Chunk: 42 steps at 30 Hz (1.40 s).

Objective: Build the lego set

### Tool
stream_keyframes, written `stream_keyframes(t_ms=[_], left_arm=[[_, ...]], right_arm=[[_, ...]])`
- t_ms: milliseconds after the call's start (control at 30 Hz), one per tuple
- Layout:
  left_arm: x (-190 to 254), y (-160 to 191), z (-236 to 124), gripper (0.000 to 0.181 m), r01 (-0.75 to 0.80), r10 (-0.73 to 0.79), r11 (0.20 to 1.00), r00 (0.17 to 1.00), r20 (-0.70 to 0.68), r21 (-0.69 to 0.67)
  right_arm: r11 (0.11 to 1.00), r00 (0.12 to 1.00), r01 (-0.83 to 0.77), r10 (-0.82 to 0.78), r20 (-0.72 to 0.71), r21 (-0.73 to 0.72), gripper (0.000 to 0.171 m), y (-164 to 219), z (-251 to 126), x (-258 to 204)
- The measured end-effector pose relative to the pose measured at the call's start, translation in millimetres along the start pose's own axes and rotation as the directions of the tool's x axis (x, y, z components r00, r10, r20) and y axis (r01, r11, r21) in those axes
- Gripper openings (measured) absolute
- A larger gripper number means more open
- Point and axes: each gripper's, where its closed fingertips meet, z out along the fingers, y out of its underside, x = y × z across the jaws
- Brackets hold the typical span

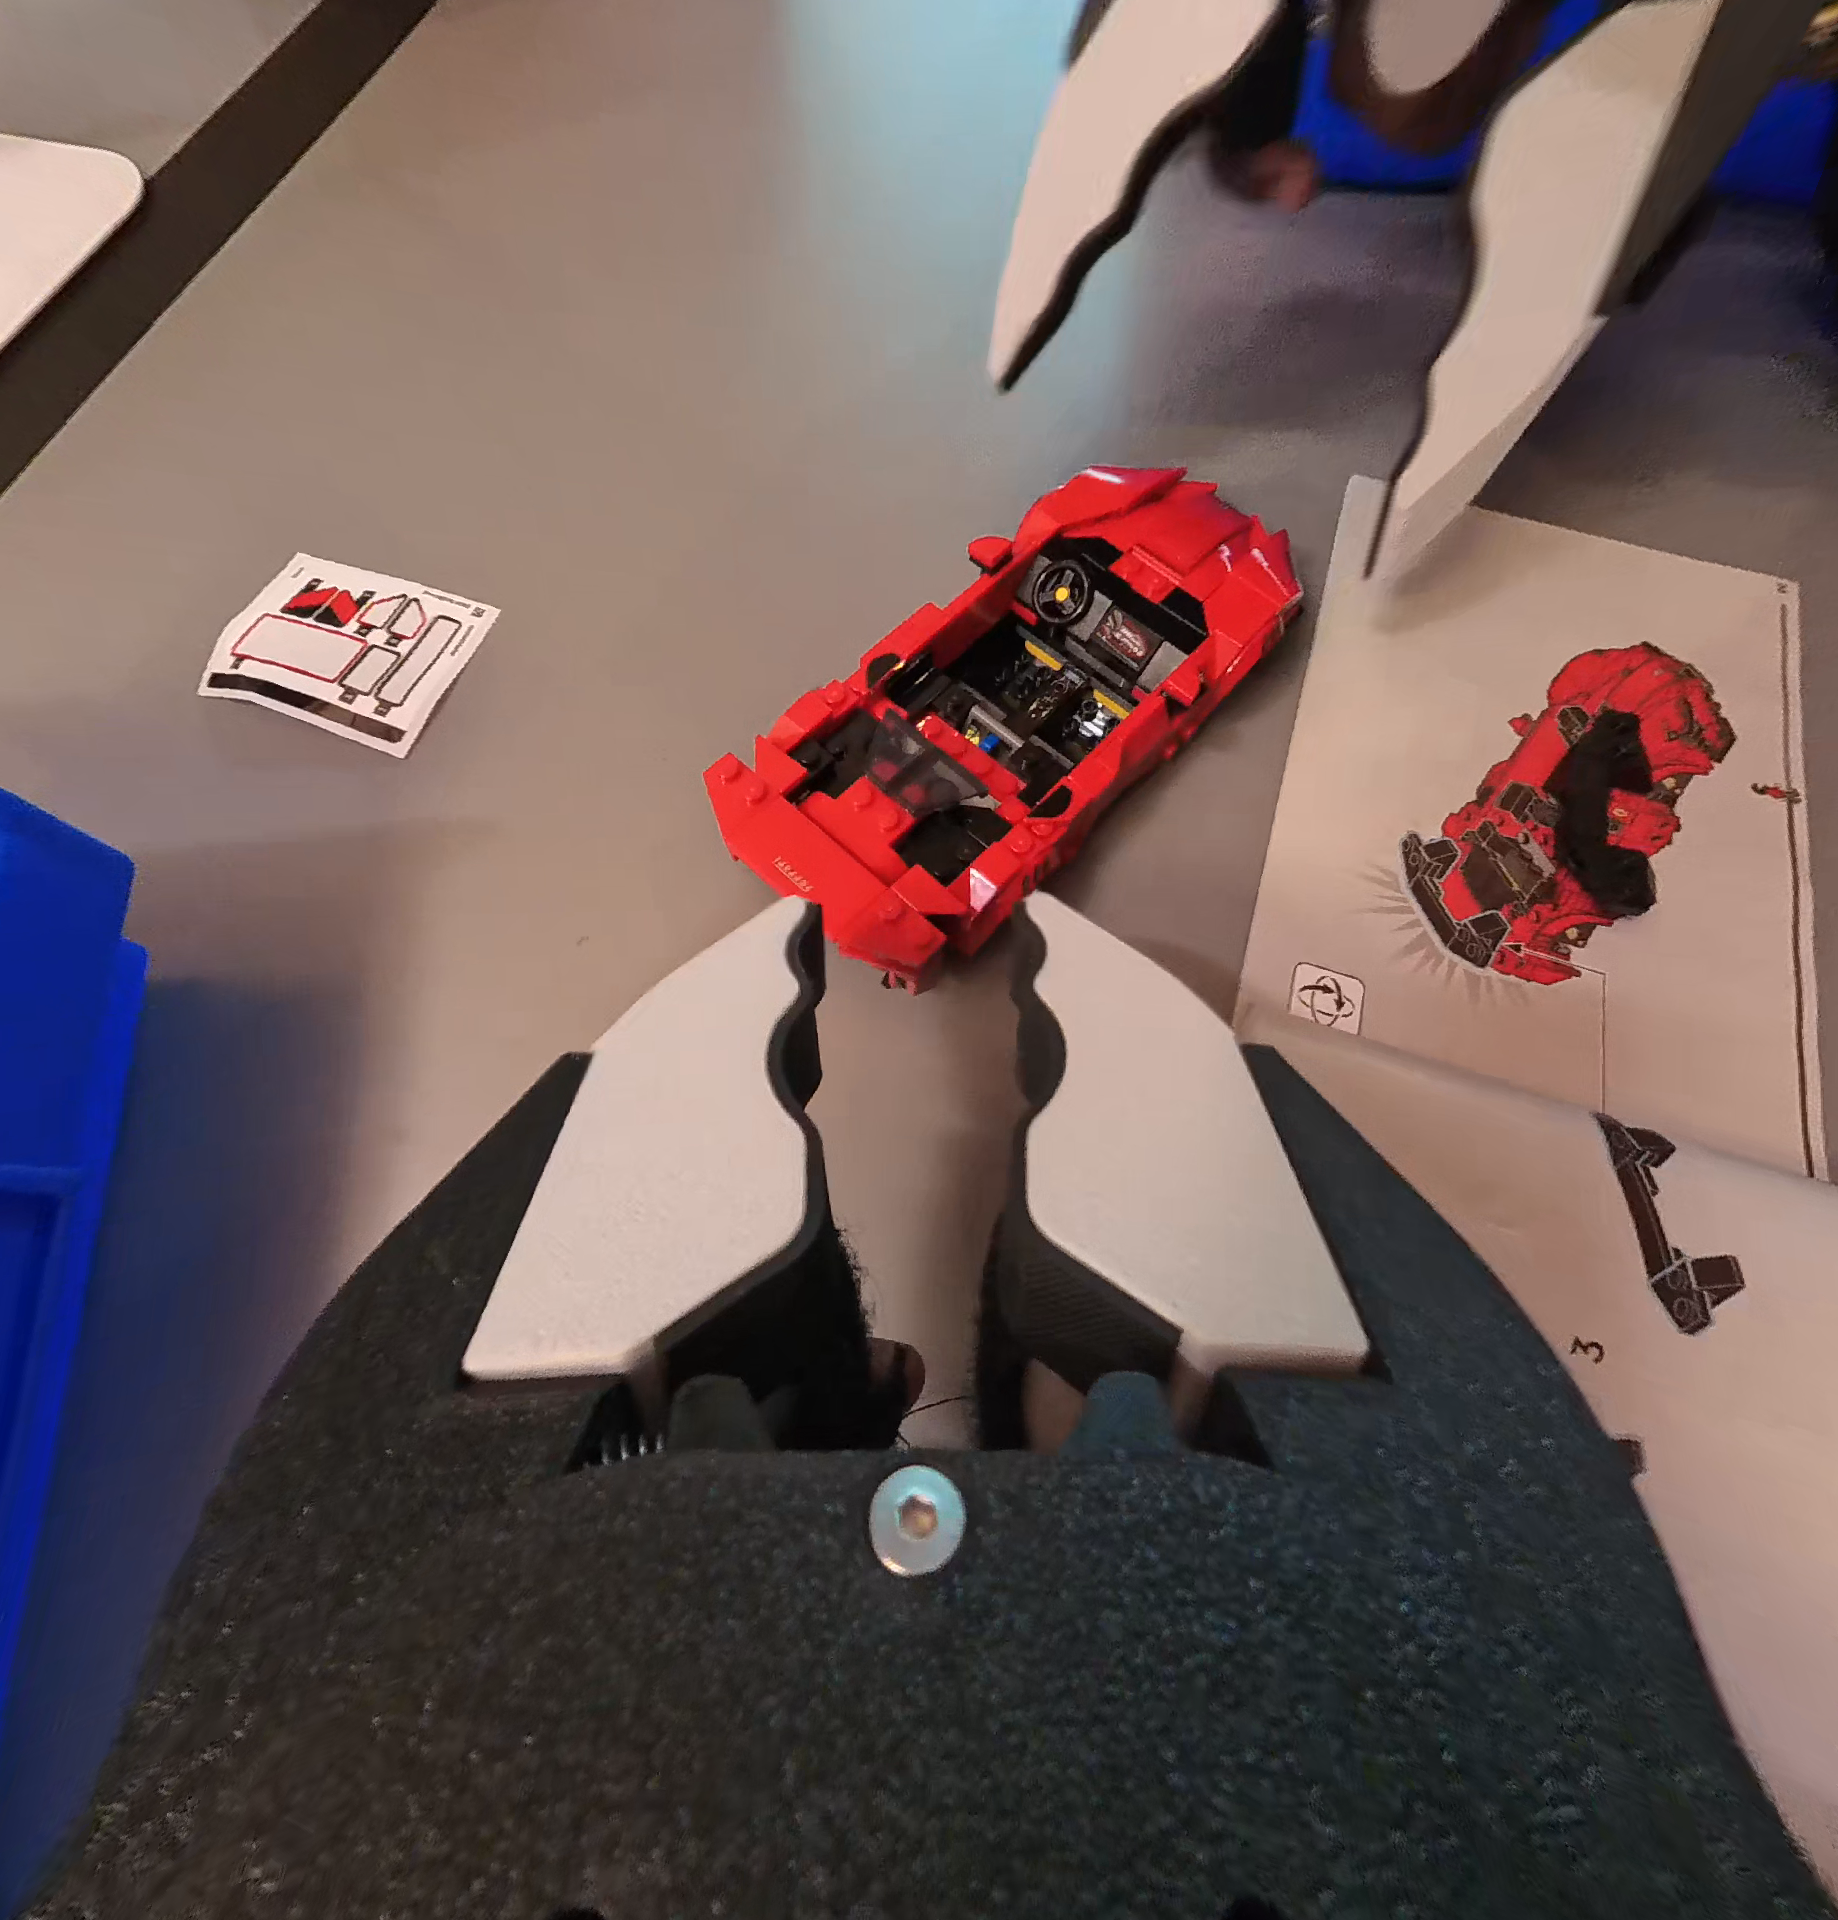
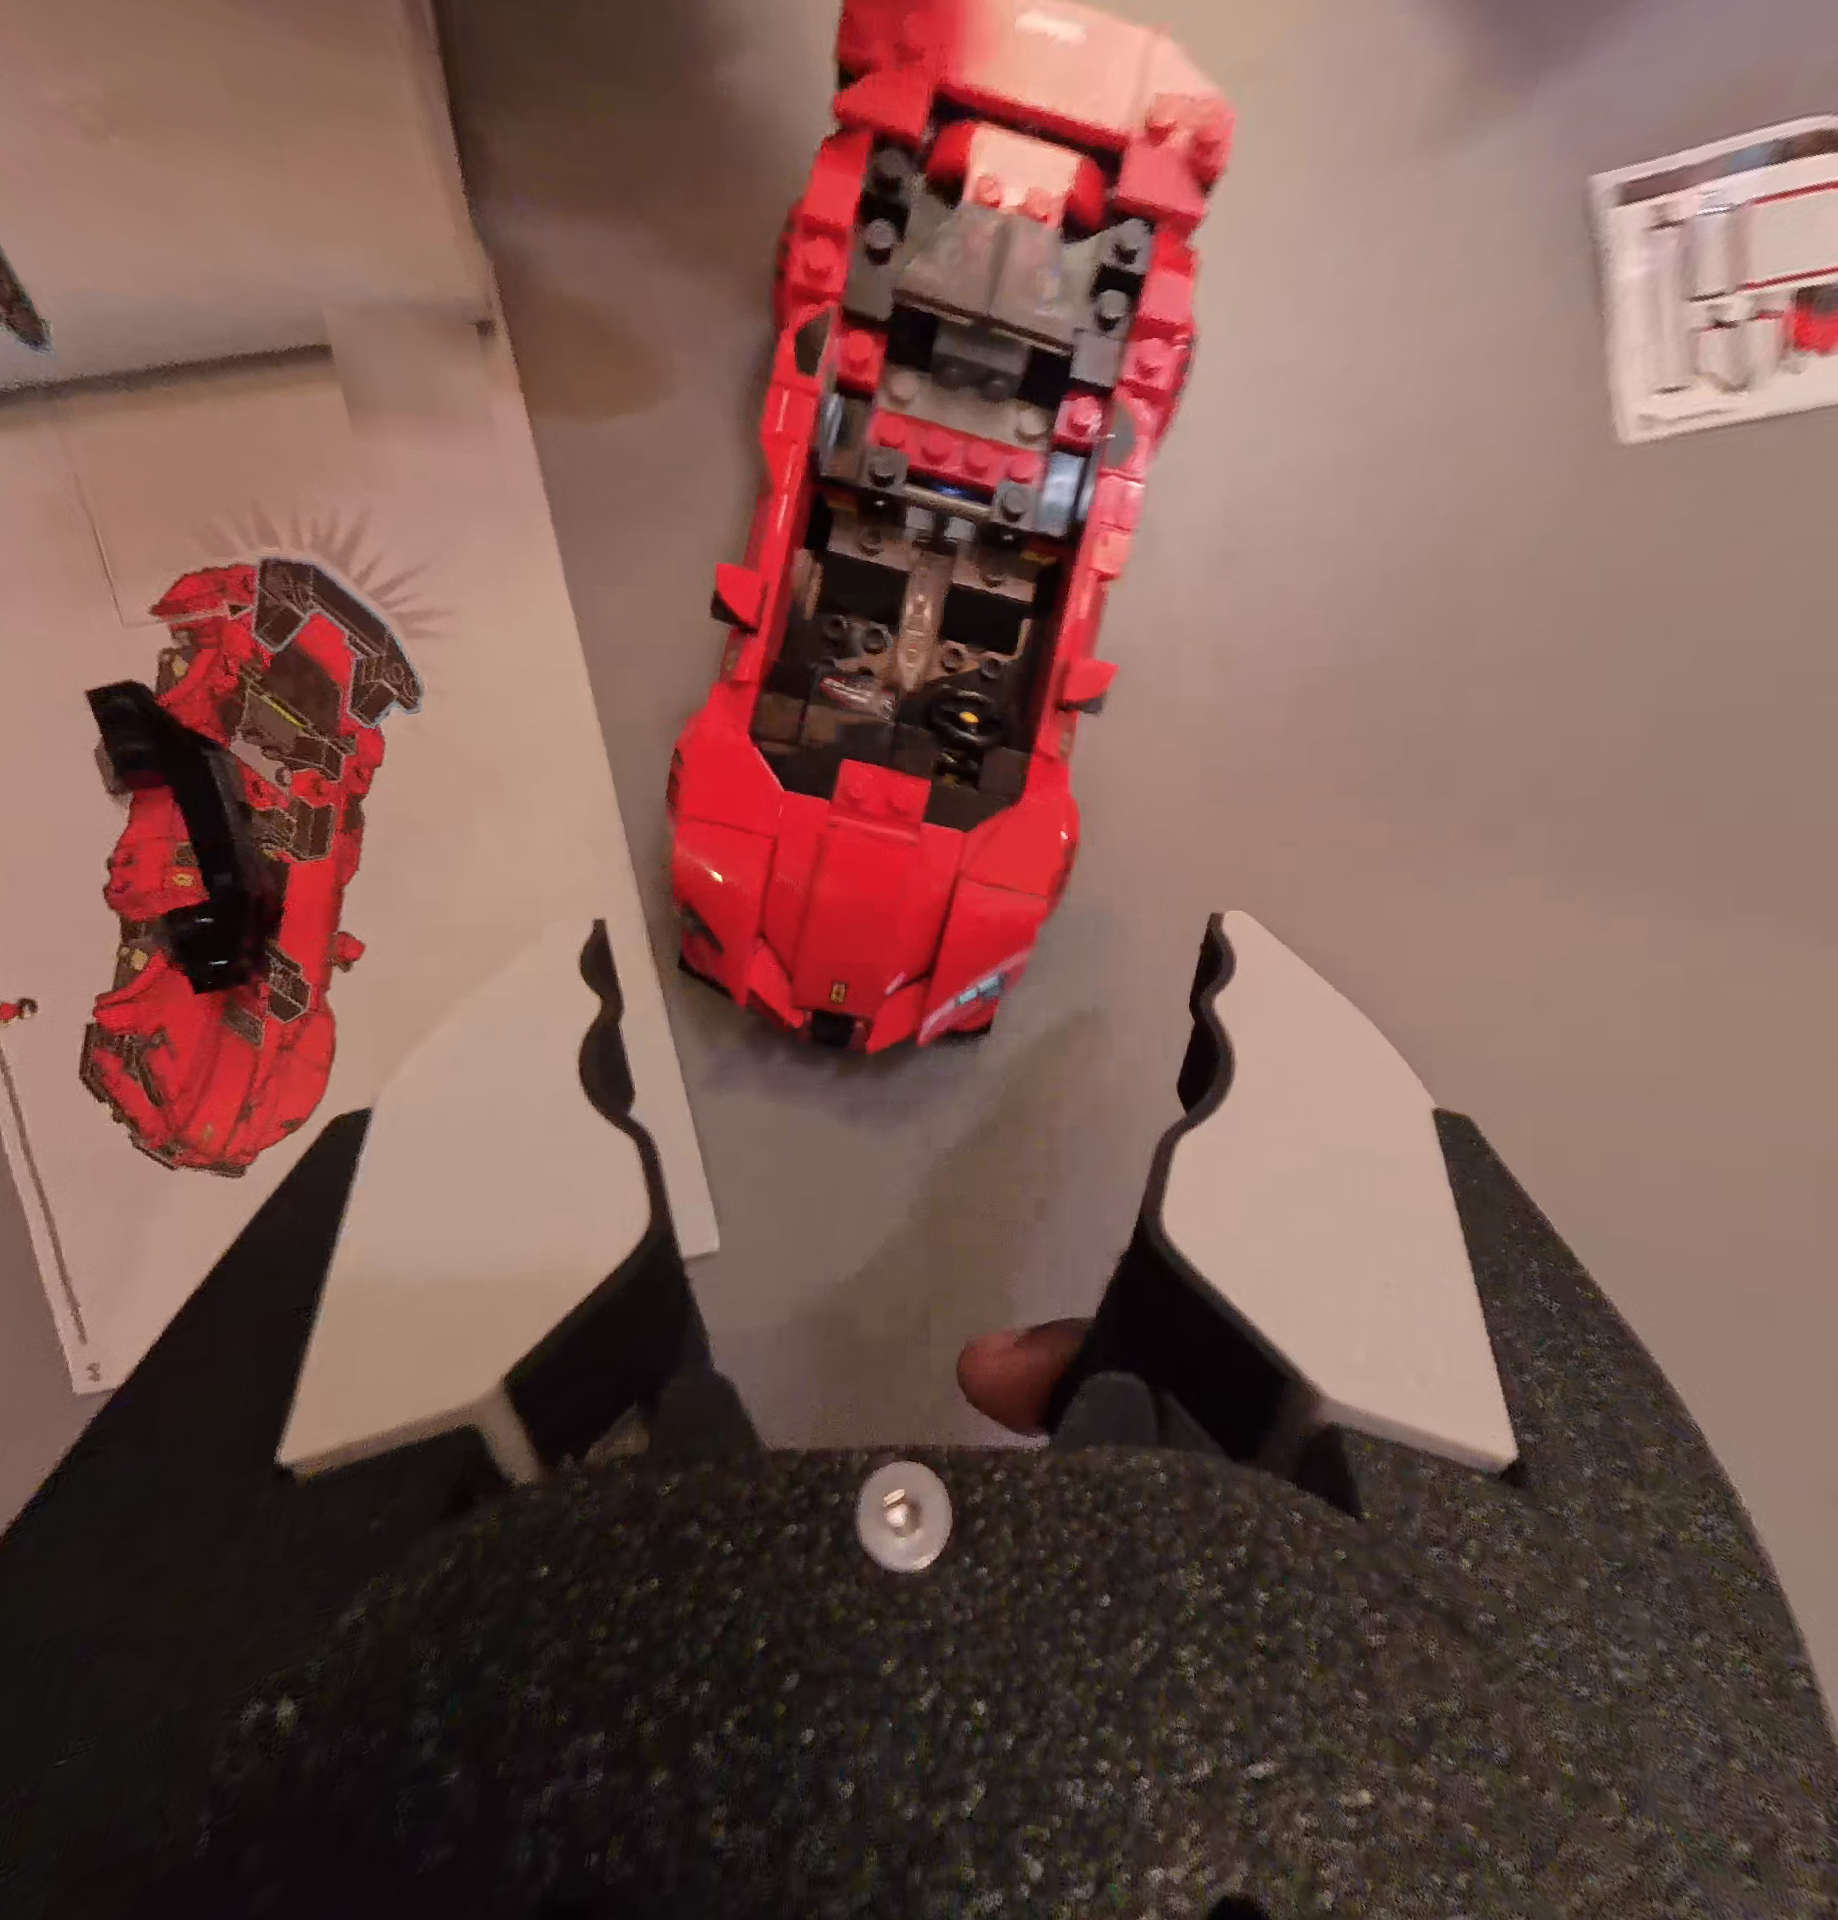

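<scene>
A partly built red lego car point(image 1: 998, 727) with an open black cockpit lies on the grey table, and it also shows in the right wrist view point(image 2: 925, 582). My left gripper point(image 1: 915, 925) is at the car's rear end, jaws a narrow gap apart, with the rear corner between the tips. I cannot tell if they touch it. My right gripper point(image 2: 910, 930) is wide open and empty just short of the car's nose, and it shows raised in the left wrist view point(image 1: 1195, 468). A black curved piece point(image 2: 188, 831) lies on the open instruction booklet point(image 2: 499, 727).
The booklet point(image 1: 1466, 644) lies right of the car in the left wrist view. A sticker sheet point(image 1: 349, 649) lies on the table on the car's other side and also shows in the right wrist view point(image 2: 1746, 281). A blue bin point(image 1: 32, 1143) stands at the left edge. The grippers' ends are close to 15 cm from one another.
</scene>
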Motion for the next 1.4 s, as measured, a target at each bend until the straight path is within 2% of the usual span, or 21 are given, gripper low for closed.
stream_keyframes(t_ms=[33, 100, 200, 267, 333, 433, 533, 633, 733, 833, 967, 1033, 1167, 1400], left_arm=[[-2, 0, 0, 0.033, 0.000, 0.000, 1.000, 1.000, 0.012, 0.000], [-5, 0, -1, 0.031, -0.001, 0.001, 1.000, 1.000, 0.028, 0.000], [-5, -3, -3, 0.028, -0.002, 0.002, 1.000, 0.999, 0.034, 0.020], [-3, -4, -3, 0.028, -0.001, 0.001, 1.000, 0.999, 0.032, 0.022], [-3, -4, -3, 0.027, -0.003, 0.003, 1.000, 0.999, 0.035, 0.020], [-2, -6, -1, 0.027, -0.010, 0.009, 1.000, 0.999, 0.033, 0.021], [-3, -7, -2, 0.026, -0.022, 0.020, 0.999, 0.999, 0.039, 0.032], [-2, -13, -6, 0.025, -0.013, 0.011, 0.997, 1.000, 0.028, 0.073], [2, -25, -12, 0.024, 0.002, 0.000, 0.988, 1.000, -0.013, 0.154], [13, -38, -19, 0.023, 0.008, 0.014, 0.968, 0.996, -0.087, 0.250], [23, -44, -23, 0.022, 0.006, 0.040, 0.954, 0.989, -0.146, 0.300], [27, -45, -22, 0.022, -0.009, 0.061, 0.953, 0.985, -0.164, 0.302], [36, -42, -19, 0.022, -0.039, 0.098, 0.959, 0.975, -0.198, 0.281], [42, -36, -14, 0.022, -0.071, 0.123, 0.970, 0.969, -0.216, 0.232]], right_arm=[[1.000, 0.999, -0.011, 0.011, -0.041, 0.015, 0.101, -1, -7, -1], [0.997, 0.999, 0.004, 0.000, -0.049, 0.076, 0.080, -9, -23, -18], [0.985, 0.990, 0.053, -0.073, 0.124, 0.162, 0.047, -17, -28, -80], [0.990, 0.972, 0.047, -0.076, 0.222, 0.132, 0.042, -13, -19, -112], [0.994, 0.973, 0.055, -0.074, 0.218, 0.093, 0.042, -10, -6, -123], [0.996, 0.975, 0.052, -0.067, 0.210, 0.075, 0.036, -11, 7, -125], [0.995, 0.976, 0.036, -0.054, 0.211, 0.088, 0.008, -15, 16, -121], [0.979, 0.953, -0.096, 0.039, 0.299, 0.178, 0.008, -22, 12, -118], [0.854, 0.850, -0.361, 0.137, 0.508, 0.374, 0.008, -51, -18, -113], [0.666, 0.740, -0.531, 0.065, 0.669, 0.523, 0.008, -76, -60, -105], [0.435, 0.607, -0.696, -0.067, 0.792, 0.571, 0.008, -97, -107, -89], [0.353, 0.551, -0.751, -0.130, 0.824, 0.558, 0.008, -102, -122, -81], [0.292, 0.499, -0.793, -0.191, 0.845, 0.535, 0.008, -108, -135, -75], [0.256, 0.456, -0.825, -0.223, 0.861, 0.503, 0.008, -112, -142, -67]])
